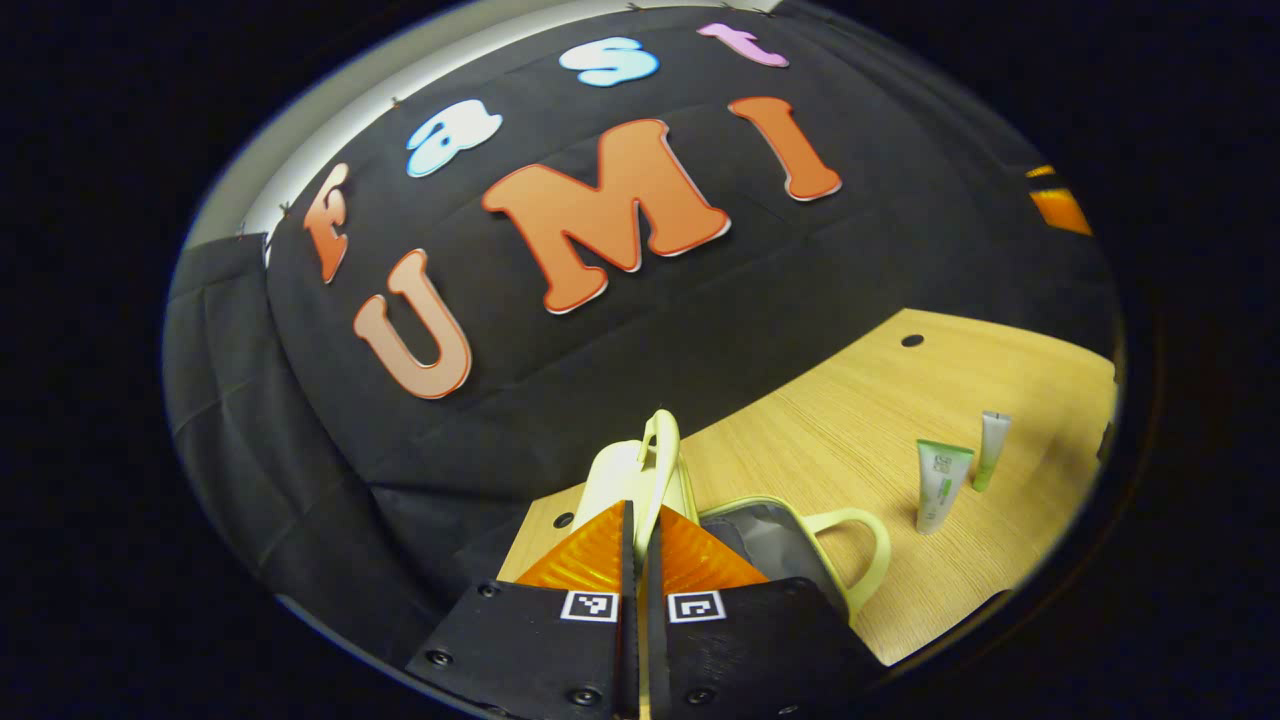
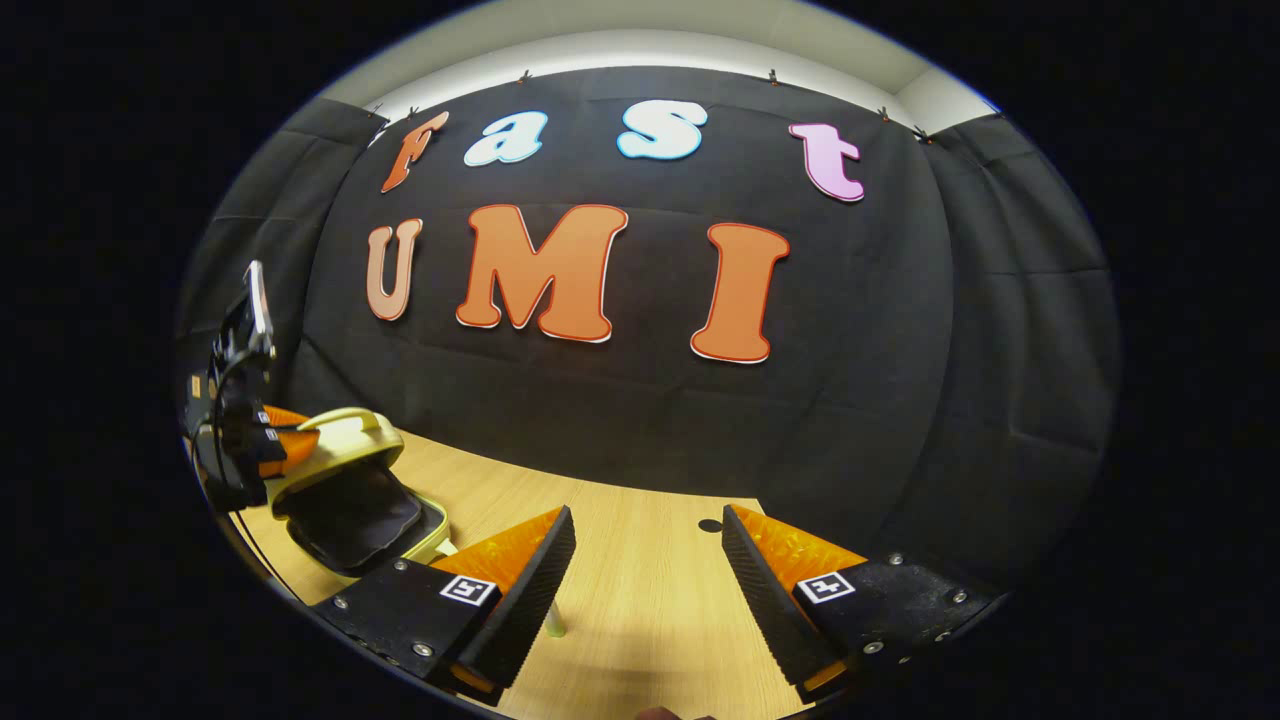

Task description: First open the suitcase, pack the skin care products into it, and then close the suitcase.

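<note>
A pale yellow suitcase [image 1: 775, 535] lies open on the wooden table [image 1: 850, 420], its grey lining showing. My left gripper [image 1: 640, 515] is shut on the raised lid [image 1: 625, 470], whose thin edge runs between the two fingers. Two skin care tubes stand upright to the right: a wider white-and-green tube [image 1: 941, 485] and a slimmer tube [image 1: 992, 450]. In the right gripper view the suitcase [image 2: 345, 510] sits at far left, the left gripper [image 2: 285, 445] clamping its lid. My right gripper [image 2: 648, 560] is open above the table, nothing between its fingers.
The table [image 2: 640, 600] ends at the black cloth wall behind. A small round hole [image 1: 912, 340] marks the tabletop near the back edge, also seen as a hole [image 2: 710, 525] in the right gripper view. A small pale object [image 2: 553, 625] peeks beside the right gripper's left finger.
</note>
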The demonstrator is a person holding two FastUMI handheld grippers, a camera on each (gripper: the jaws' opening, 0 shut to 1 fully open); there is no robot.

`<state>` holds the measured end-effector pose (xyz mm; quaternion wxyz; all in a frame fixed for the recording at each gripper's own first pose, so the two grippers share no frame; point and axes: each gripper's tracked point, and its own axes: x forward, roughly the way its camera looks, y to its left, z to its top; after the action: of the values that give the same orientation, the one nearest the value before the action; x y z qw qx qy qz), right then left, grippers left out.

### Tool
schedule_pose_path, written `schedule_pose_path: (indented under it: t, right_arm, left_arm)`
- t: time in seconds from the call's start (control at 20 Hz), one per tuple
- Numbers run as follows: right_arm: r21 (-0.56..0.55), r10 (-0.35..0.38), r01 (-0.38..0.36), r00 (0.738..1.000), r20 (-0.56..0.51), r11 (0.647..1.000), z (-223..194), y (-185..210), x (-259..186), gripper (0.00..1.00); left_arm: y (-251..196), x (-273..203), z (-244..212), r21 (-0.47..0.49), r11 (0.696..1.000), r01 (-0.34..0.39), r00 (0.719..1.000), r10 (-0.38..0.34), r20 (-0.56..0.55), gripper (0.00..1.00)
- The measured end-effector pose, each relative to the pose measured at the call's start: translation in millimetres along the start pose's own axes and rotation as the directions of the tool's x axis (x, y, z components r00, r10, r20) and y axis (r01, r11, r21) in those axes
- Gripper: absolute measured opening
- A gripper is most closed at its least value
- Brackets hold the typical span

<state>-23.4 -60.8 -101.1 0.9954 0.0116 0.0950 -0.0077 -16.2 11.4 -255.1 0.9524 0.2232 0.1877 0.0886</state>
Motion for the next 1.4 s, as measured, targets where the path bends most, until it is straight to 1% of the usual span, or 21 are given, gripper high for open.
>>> schedule_pose_path:
  t: [0.15, 0.25, 0.45, 0.55, 0.7, 0.85, 1.0, 1.05, 1.2, 1.3, 1.35, 1.4]
  right_arm:
    - [-0.007, 0.006, -0.006, 1.0, -0.001, 1.0, 4, 21, -2, 0.94]
    - [-0.015, 0.004, -0.004, 1.0, -0.005, 1.0, 4, 34, -4, 0.94]
    - [-0.014, -0.004, 0.004, 1.0, -0.019, 1.0, 4, 63, -6, 0.94]
    - [0.002, -0.006, 0.006, 0.999, -0.037, 1.0, 3, 77, -7, 0.94]
    - [0.019, -0.011, 0.012, 0.999, -0.05, 1.0, 3, 97, -11, 0.94]
    - [0.009, -0.021, 0.022, 0.998, -0.059, 1.0, 3, 107, -15, 0.94]
    - [0.016, -0.028, 0.03, 0.997, -0.075, 0.999, 1, 113, -18, 0.94]
    - [0.023, -0.028, 0.03, 0.996, -0.082, 0.999, -1, 115, -18, 0.94]
    - [0.051, -0.031, 0.037, 0.993, -0.112, 0.998, -10, 120, -19, 0.94]
    - [0.066, -0.032, 0.041, 0.991, -0.129, 0.997, -14, 120, -20, 0.94]
    - [0.073, -0.032, 0.042, 0.99, -0.134, 0.996, -15, 119, -21, 0.94]
    - [0.079, -0.033, 0.044, 0.99, -0.136, 0.996, -16, 118, -22, 0.94]
  left_arm:
    - [6, 0, -3, -0.095, 0.994, -0.052, 0.999, 0.052, -0.007, 0.04]
    - [11, 2, -2, -0.15, 0.986, -0.07, 0.998, 0.069, -0.01, 0.04]
    - [19, 2, -15, -0.16, 0.98, -0.114, 0.993, 0.111, -0.031, 0.04]
    - [35, -3, -25, -0.142, 0.978, -0.156, 0.986, 0.146, -0.076, 0.04]
    - [42, -7, -39, -0.158, 0.971, -0.178, 0.979, 0.158, -0.129, 0.04]
    - [45, -16, -57, -0.166, 0.963, -0.21, 0.963, 0.174, -0.206, 0.04]
    - [45, -26, -74, -0.17, 0.96, -0.221, 0.942, 0.165, -0.292, 0.04]
    - [44, -30, -79, -0.185, 0.956, -0.227, 0.936, 0.161, -0.314, 0.04]
    - [29, -42, -95, -0.252, 0.93, -0.269, 0.898, 0.148, -0.415, 0.04]
    - [24, -47, -94, -0.283, 0.911, -0.299, 0.882, 0.151, -0.446, 0.1]
    - [31, -51, -89, -0.256, 0.906, -0.337, 0.867, 0.193, -0.459, 0.14]
    - [34, -51, -75, -0.239, 0.903, -0.358, 0.867, 0.226, -0.443, 0.18]
